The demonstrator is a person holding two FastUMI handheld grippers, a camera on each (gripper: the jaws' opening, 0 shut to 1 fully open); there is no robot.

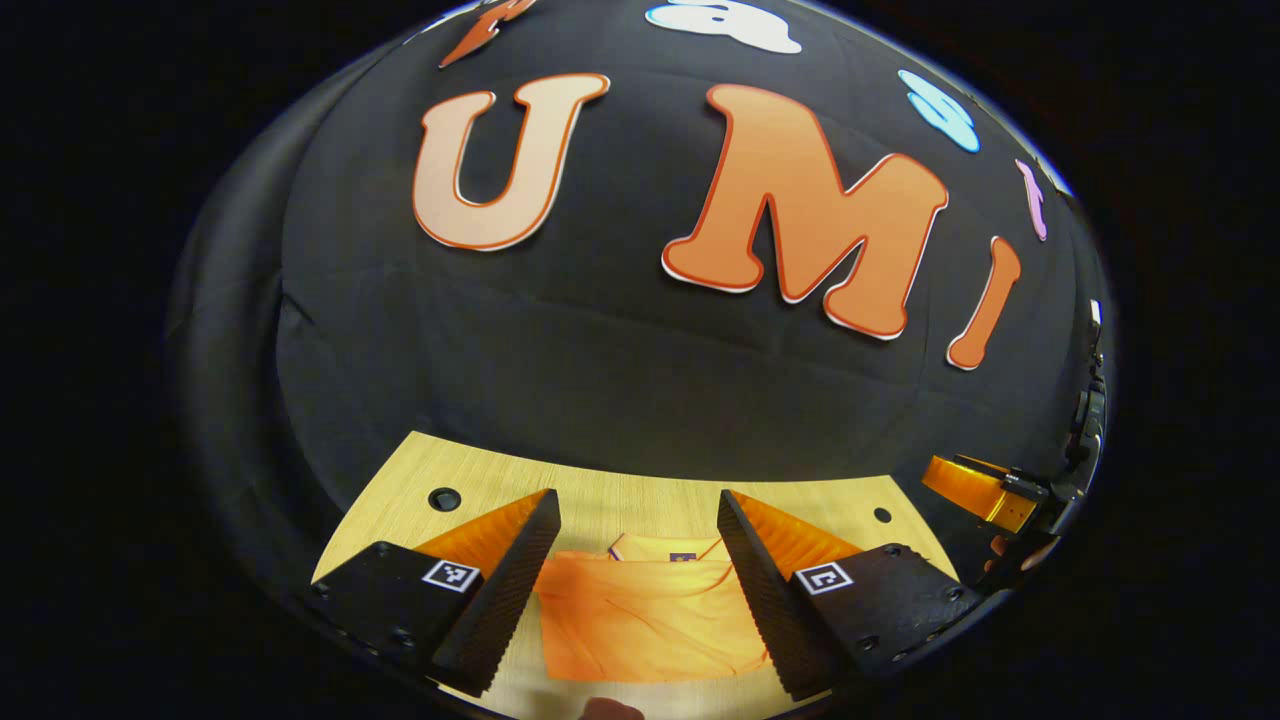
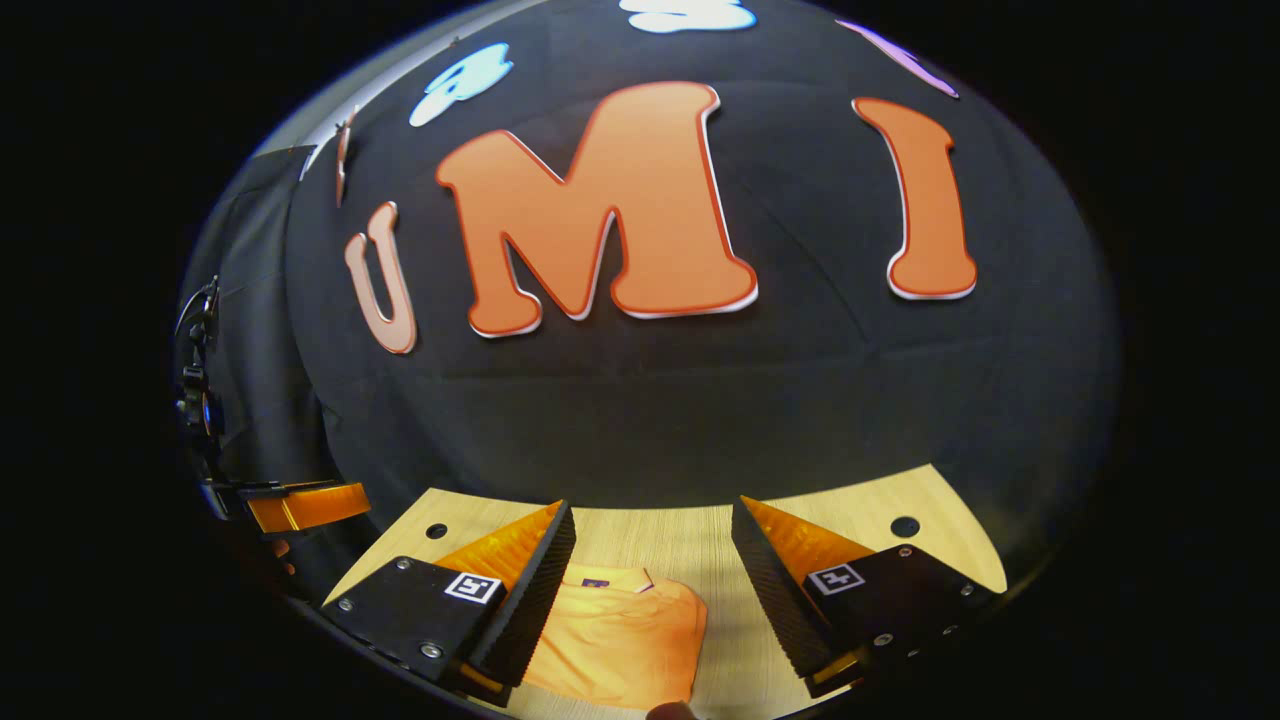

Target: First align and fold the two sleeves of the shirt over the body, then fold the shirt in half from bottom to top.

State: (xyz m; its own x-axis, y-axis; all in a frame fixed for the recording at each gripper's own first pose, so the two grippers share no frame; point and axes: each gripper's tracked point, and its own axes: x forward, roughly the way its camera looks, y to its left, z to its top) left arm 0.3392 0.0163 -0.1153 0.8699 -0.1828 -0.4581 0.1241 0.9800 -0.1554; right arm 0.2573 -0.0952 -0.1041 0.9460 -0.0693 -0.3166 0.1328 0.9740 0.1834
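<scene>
An orange shirt (image 1: 645,615) lies folded into a compact rectangle on the wooden table (image 1: 640,500), its collar with a small dark tag toward the far wall. My left gripper (image 1: 638,515) hangs open above the table, and the shirt shows between its fingers without touching them. In the right gripper view the same shirt (image 2: 620,635) lies low and left, partly behind one finger. My right gripper (image 2: 652,522) is open too, with nothing between its fingers. The other gripper (image 1: 985,490) appears at the far right of the left gripper view, and at the far left (image 2: 300,505) of the right gripper view.
The table has round holes near its far corners (image 1: 444,498) (image 2: 905,526). The black cloth wall rises right behind the table's far edge. Bare wood (image 2: 850,520) lies to the right of the shirt.
</scene>
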